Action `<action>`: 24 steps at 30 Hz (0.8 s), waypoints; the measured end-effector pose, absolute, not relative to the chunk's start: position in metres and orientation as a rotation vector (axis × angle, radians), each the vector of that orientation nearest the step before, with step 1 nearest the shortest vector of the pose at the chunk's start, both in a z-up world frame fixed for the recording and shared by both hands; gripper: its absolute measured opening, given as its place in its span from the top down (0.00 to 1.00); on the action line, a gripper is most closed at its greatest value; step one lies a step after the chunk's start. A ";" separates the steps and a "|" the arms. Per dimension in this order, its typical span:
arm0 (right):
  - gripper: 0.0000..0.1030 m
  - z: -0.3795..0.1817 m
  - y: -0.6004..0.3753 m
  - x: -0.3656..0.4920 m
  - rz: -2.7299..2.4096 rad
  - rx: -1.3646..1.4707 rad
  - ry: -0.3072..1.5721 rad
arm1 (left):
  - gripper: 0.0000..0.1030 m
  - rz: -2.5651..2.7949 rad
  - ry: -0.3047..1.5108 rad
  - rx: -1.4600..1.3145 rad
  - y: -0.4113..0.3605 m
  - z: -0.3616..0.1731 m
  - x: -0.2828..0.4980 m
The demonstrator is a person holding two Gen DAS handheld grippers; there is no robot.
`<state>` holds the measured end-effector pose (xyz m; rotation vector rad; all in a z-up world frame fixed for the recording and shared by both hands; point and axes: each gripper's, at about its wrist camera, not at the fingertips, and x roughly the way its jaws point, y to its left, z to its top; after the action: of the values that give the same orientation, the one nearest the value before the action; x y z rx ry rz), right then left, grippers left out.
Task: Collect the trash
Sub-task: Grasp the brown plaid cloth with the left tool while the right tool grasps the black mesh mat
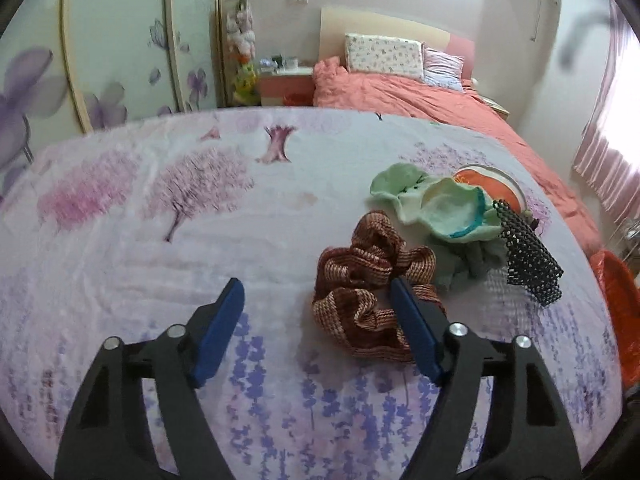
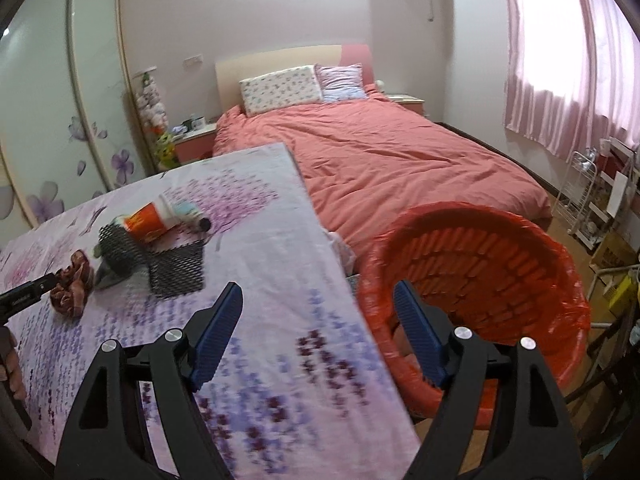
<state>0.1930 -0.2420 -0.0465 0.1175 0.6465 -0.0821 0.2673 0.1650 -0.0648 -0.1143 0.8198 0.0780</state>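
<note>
Surface (image 1: pixel 132 248) covered by one floral cloth printed with pink trees and purple flowers, carrying a cluster of trash at its right-hand part in the left wrist view. Counted items: one brown woven scrunchie (image 1: pixel 366 292), one crumpled pale green cloth (image 1: pixel 440 216), one orange-and-white paper cup (image 2: pixel 150 222) lying on its side, and black mesh pieces (image 2: pixel 176 268), of which two show in the right wrist view. Left claw (image 1: pixel 318 304): jaws wide apart, nothing gripped; its right finger overlaps the scrunchie in the picture, contact not determinable. Right claw (image 2: pixel 318 306): jaws wide apart, empty, straddling the surface edge, with one red bin (image 2: pixel 480 272) lined with a red bag beyond its right finger. The bin stands just beside the surface, well apart from the trash cluster. Background: one bed (image 2: pixel 400 156) with a salmon cover and two pillows (image 2: pixel 280 88), one sliding wardrobe (image 1: pixel 120 60) with flower motifs, pink curtains (image 2: pixel 568 60).
</note>
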 end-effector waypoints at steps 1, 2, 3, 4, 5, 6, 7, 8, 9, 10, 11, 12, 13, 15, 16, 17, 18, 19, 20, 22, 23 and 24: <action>0.25 -0.047 -0.236 0.193 -0.080 0.112 0.649 | 0.32 0.071 0.826 -0.124 0.164 -0.066 0.269; 0.25 -0.047 -0.230 0.192 -0.077 0.104 0.652 | 0.35 0.062 0.836 -0.132 0.164 -0.068 0.272; 0.25 -0.047 -0.228 0.193 -0.075 0.099 0.655 | 0.36 0.050 0.846 -0.137 0.163 -0.071 0.275; 0.25 -0.048 -0.224 0.194 -0.073 0.093 0.659 | 0.40 0.046 0.853 -0.136 0.161 -0.073 0.277; 0.25 -0.048 -0.220 0.195 -0.071 0.088 0.662 | 0.43 0.042 0.862 -0.129 0.158 -0.076 0.280; 0.25 -0.049 -0.217 0.196 -0.069 0.085 0.665 | 0.45 0.039 0.873 -0.122 0.156 -0.079 0.283; 0.25 -0.049 -0.214 0.197 -0.067 0.079 0.670 | 0.49 0.037 0.880 -0.117 0.154 -0.081 0.283; 0.25 -0.050 -0.212 0.198 -0.066 0.075 0.673 | 0.52 0.035 0.888 -0.110 0.151 -0.083 0.285; 0.25 -0.050 -0.210 0.199 -0.064 0.073 0.676 | 0.55 0.036 0.893 -0.100 0.149 -0.085 0.287; 0.25 -0.051 -0.207 0.200 -0.061 0.071 0.680 | 0.59 0.043 0.896 -0.086 0.147 -0.086 0.289; 0.25 -0.052 -0.204 0.201 -0.056 0.071 0.685 | 0.68 0.050 0.894 -0.071 0.145 -0.086 0.290; 0.25 -0.053 -0.201 0.203 -0.051 0.069 0.688 | 0.71 0.056 0.897 -0.062 0.146 -0.087 0.291; 0.25 -0.054 -0.197 0.204 -0.045 0.067 0.693 | 0.73 0.067 0.899 -0.053 0.146 -0.087 0.292; 0.25 -0.056 -0.188 0.205 -0.030 0.057 0.700 | 0.75 0.106 0.898 -0.032 0.154 -0.086 0.290; 0.25 -0.057 -0.183 0.206 -0.023 0.050 0.704 | 0.76 0.127 0.898 -0.028 0.159 -0.085 0.289; 0.25 -0.058 -0.178 0.206 -0.014 0.042 0.707 | 0.76 0.157 0.899 -0.027 0.169 -0.085 0.288; 0.25 -0.059 -0.173 0.208 -0.002 0.032 0.710 | 0.76 0.191 0.903 -0.031 0.181 -0.085 0.286; 0.25 -0.060 -0.168 0.209 0.007 0.024 0.714 | 0.75 0.213 0.904 -0.034 0.190 -0.084 0.285; 0.25 -0.061 -0.165 0.211 0.013 0.019 0.716 | 0.72 0.249 0.904 -0.036 0.203 -0.085 0.284; 0.25 -0.064 -0.157 0.215 0.028 0.018 0.724 | 0.62 0.279 0.903 -0.039 0.216 -0.085 0.281; 0.25 -0.066 -0.152 0.218 0.037 0.024 0.730 | 0.59 0.277 0.905 -0.060 0.222 -0.085 0.280; 0.25 -0.066 -0.149 0.221 0.044 0.031 0.736 | 0.58 0.274 0.906 -0.077 0.225 -0.085 0.280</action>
<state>0.2211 -0.1486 -0.0664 0.0307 0.7357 0.0444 0.2797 0.2253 -0.0846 -0.0768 0.9058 0.2745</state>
